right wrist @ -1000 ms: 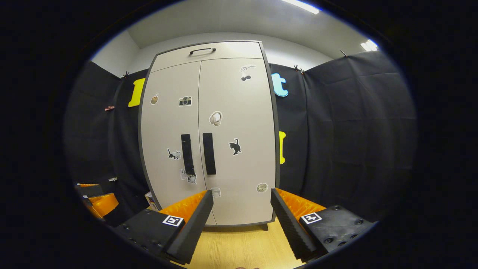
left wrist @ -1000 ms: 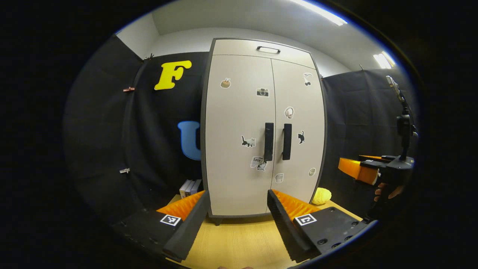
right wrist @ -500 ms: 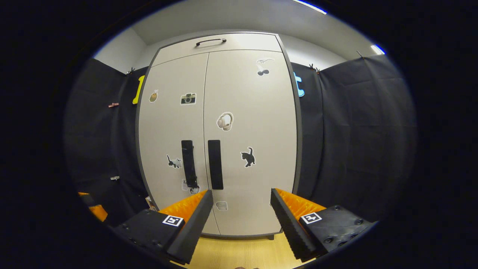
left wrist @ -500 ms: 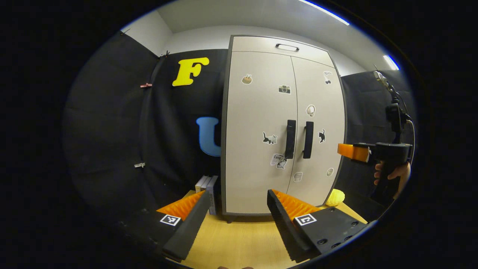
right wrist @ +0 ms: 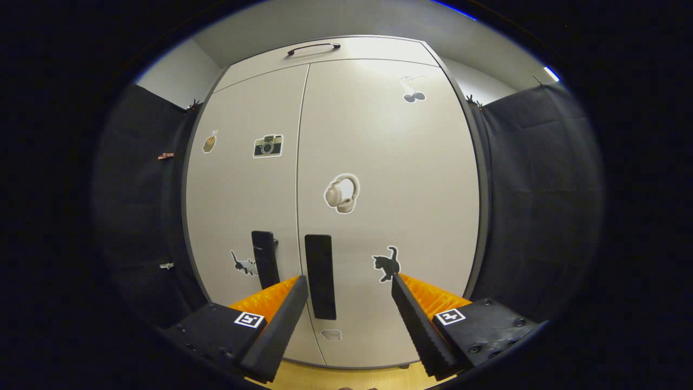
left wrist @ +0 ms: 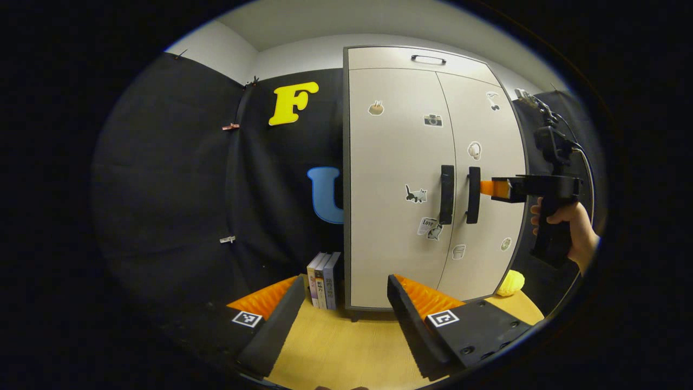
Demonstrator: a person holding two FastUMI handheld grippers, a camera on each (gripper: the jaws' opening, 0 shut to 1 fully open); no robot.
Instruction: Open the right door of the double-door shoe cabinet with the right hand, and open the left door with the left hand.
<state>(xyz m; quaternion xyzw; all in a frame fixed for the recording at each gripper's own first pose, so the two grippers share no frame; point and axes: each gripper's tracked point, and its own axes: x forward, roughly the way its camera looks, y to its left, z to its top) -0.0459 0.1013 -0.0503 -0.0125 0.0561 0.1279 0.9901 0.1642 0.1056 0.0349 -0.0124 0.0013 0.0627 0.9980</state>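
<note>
Cabinet: the shoe cabinet (right wrist: 379,162) stands upright on the wooden table (left wrist: 346,346), both doors shut.
Right handle: the right door's handle (right wrist: 320,276) is a dark vertical bar just right of the centre seam; its long axis runs up and down.
Key relation: in the right gripper view the handle lies ahead of the right gripper (right wrist: 349,314), a little left of the mid-gap, its lower end between the fingers but apparently not yet touched.
Right gripper: fingers spread wide, holding nothing; in the left gripper view it is level, its tip just beside the handle, with a hand (left wrist: 571,225) on its grip.
Left handle: the left door's handle (left wrist: 446,194) sits well ahead and to the right of the left gripper (left wrist: 344,319).
Left gripper: spread, empty, held low over the table, well apart from the cabinet.
Nearer hand: the right, by my reading.
Next move: likely needs a small shift left, then closing across the bar.
</note>
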